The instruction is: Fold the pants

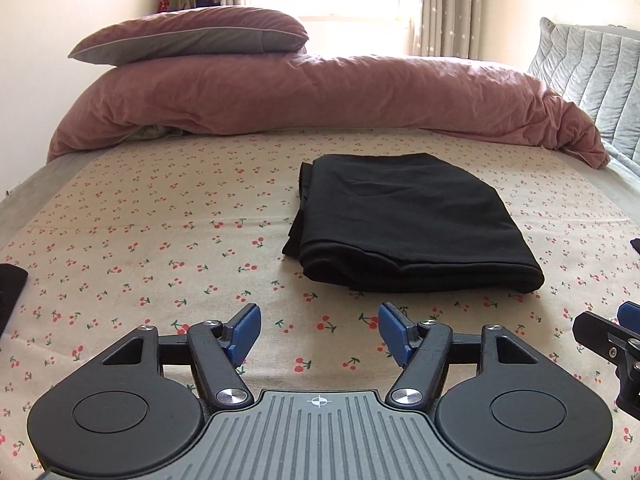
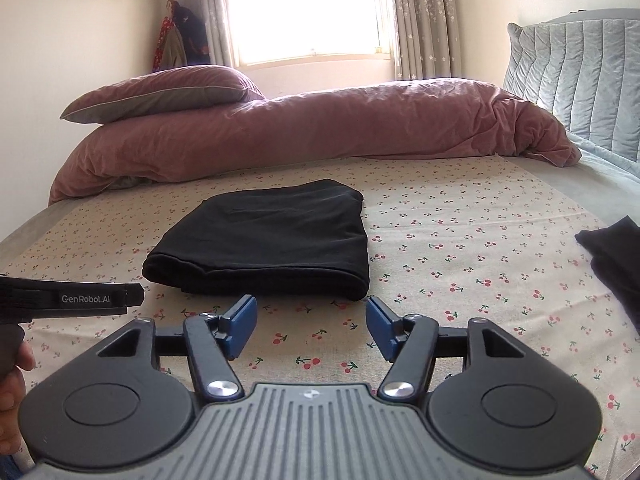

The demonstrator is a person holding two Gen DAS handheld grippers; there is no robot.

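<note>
The black pants (image 1: 408,220) lie folded into a compact rectangle on the cherry-print sheet (image 1: 160,240); they also show in the right wrist view (image 2: 268,240). My left gripper (image 1: 319,330) is open and empty, held above the sheet just short of the near edge of the pants. My right gripper (image 2: 311,326) is open and empty too, close to the front right corner of the pants. The right gripper's body shows at the right edge of the left wrist view (image 1: 612,344). The left gripper's body shows at the left of the right wrist view (image 2: 72,300).
A pink duvet (image 1: 300,100) with a pillow (image 1: 192,34) on top lies across the far side of the bed. A grey quilted headboard (image 2: 580,84) stands at the right. Another dark garment (image 2: 616,264) lies at the right edge, and dark cloth (image 1: 10,292) at the left edge.
</note>
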